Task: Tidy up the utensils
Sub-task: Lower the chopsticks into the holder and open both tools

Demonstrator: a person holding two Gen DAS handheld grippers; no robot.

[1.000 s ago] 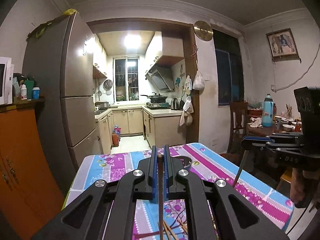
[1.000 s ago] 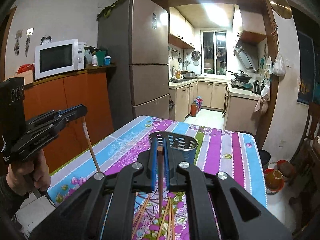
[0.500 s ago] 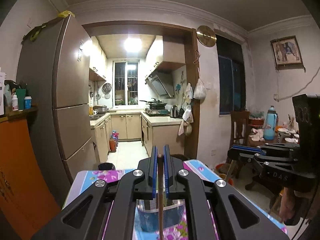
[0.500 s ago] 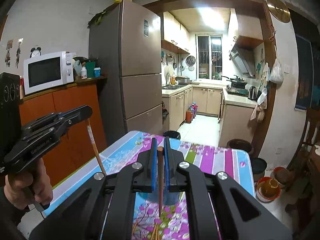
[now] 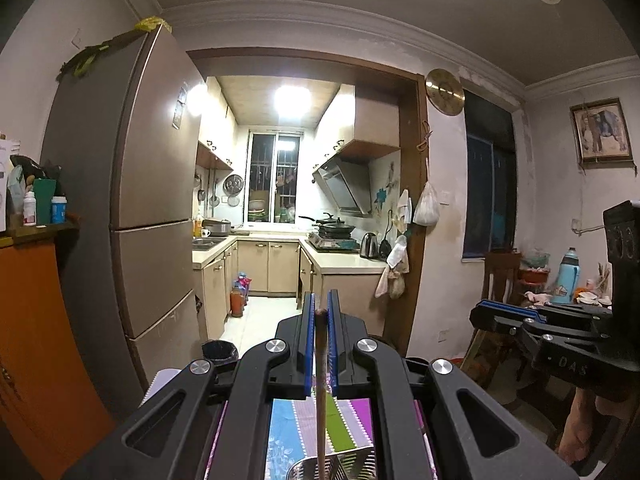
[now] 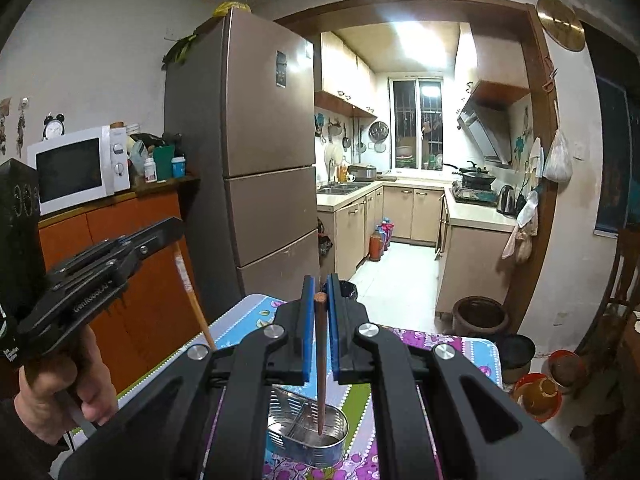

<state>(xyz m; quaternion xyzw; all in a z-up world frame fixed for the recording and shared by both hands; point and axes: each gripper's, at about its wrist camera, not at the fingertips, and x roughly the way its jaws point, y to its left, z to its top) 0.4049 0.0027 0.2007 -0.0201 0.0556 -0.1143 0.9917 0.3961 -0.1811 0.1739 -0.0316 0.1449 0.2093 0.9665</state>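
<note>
In the left wrist view my left gripper (image 5: 321,307) is shut on a light wooden chopstick (image 5: 321,412) that hangs straight down. Its lower end hangs over the rim of the metal utensil holder (image 5: 340,469) at the bottom edge. In the right wrist view my right gripper (image 6: 320,286) is shut on a dark brown chopstick (image 6: 320,364) whose tip reaches into the holder (image 6: 296,436). The holder stands on the flowered tablecloth (image 6: 472,354). The left gripper (image 6: 176,227) shows at the left, held by a hand (image 6: 60,394), its chopstick (image 6: 192,294) slanting down. The right gripper (image 5: 480,313) shows at the right.
The table's far edge lies just beyond the holder. A tall fridge (image 6: 256,152) and an orange cabinet (image 6: 132,248) with a microwave (image 6: 76,168) stand to the left. Dark pots and bins (image 6: 478,314) sit on the floor by the kitchen doorway. A wooden chair (image 5: 500,276) is at the right.
Both grippers have risen and moved forward along the table, each still gripping its chopstick. The holder has come beneath them and the loose chopsticks on the cloth have left view.
</note>
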